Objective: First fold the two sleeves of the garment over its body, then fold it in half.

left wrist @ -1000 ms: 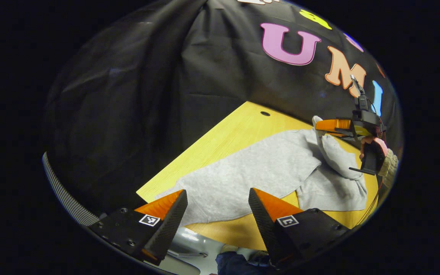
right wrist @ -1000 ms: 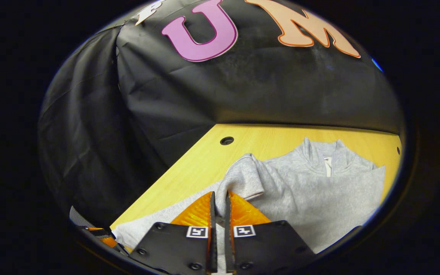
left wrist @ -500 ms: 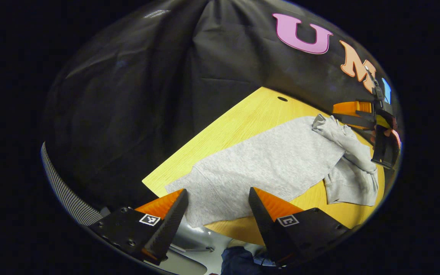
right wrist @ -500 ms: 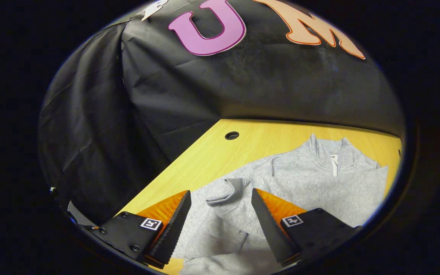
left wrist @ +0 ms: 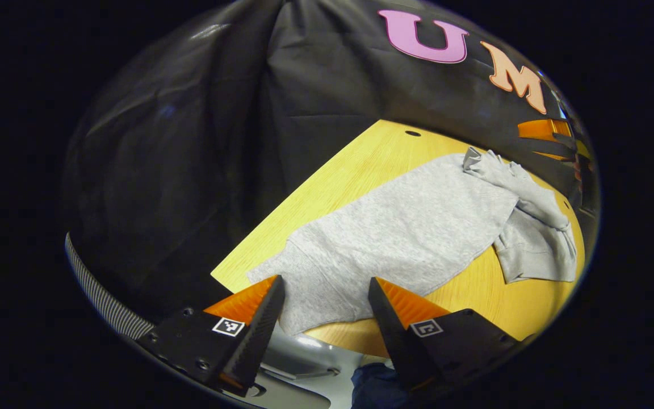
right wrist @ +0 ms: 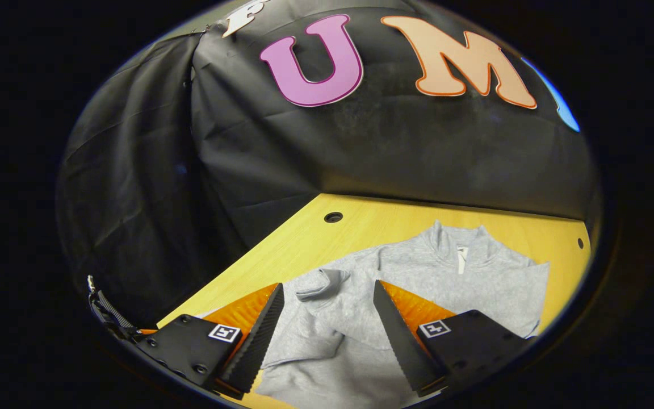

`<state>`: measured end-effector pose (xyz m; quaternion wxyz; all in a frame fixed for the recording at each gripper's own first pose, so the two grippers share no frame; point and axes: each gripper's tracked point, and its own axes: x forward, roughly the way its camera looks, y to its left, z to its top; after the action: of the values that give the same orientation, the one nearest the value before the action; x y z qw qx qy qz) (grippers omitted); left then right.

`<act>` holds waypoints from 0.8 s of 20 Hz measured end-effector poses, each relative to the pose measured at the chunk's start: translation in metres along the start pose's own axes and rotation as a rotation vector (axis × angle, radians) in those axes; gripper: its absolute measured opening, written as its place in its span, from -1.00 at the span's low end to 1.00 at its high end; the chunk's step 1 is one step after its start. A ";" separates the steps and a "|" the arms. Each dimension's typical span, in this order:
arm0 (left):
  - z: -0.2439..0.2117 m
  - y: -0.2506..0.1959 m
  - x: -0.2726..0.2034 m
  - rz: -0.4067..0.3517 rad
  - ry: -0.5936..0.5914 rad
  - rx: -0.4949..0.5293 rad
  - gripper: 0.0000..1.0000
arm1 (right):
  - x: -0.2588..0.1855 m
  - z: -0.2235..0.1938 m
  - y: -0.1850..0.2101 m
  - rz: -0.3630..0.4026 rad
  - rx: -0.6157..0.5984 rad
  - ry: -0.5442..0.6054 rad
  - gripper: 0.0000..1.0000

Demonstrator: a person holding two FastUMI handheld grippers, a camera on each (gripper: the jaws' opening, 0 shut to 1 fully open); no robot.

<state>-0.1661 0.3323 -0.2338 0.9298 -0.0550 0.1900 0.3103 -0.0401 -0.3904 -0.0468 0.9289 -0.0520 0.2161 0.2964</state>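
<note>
Released from my right gripper [right wrist: 327,318], the sleeve [right wrist: 327,284] dropped across the grey garment [left wrist: 395,238] spread on the yellow table [left wrist: 355,165]. Both my grippers stood apart, holding nothing, my left gripper [left wrist: 324,312] near the hem.

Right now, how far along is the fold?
Done: one sleeve lies folded over the sweatshirt body, its cuff bunched. In hand: nothing; the right tongs and left tongs are open, hovering over fabric on the table. Left: I can't tell the other sleeve's state; the fold in half isn't done.
</note>
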 end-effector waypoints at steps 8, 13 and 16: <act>0.009 -0.001 0.003 -0.007 0.000 -0.030 -0.59 | -0.058 0.005 -0.052 -0.115 -0.021 -0.018 0.96; 0.009 -0.004 0.005 -0.021 0.015 0.015 -0.86 | -0.095 0.008 -0.089 -0.207 -0.009 -0.045 0.90; 0.013 -0.003 0.005 -0.008 0.026 0.000 -0.96 | -0.117 0.010 -0.111 -0.260 -0.001 -0.059 0.97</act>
<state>-0.1566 0.3360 -0.2237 0.9286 -0.0599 0.2017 0.3057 -0.0582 -0.5403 0.0091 0.9654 -0.0711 0.1798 0.1748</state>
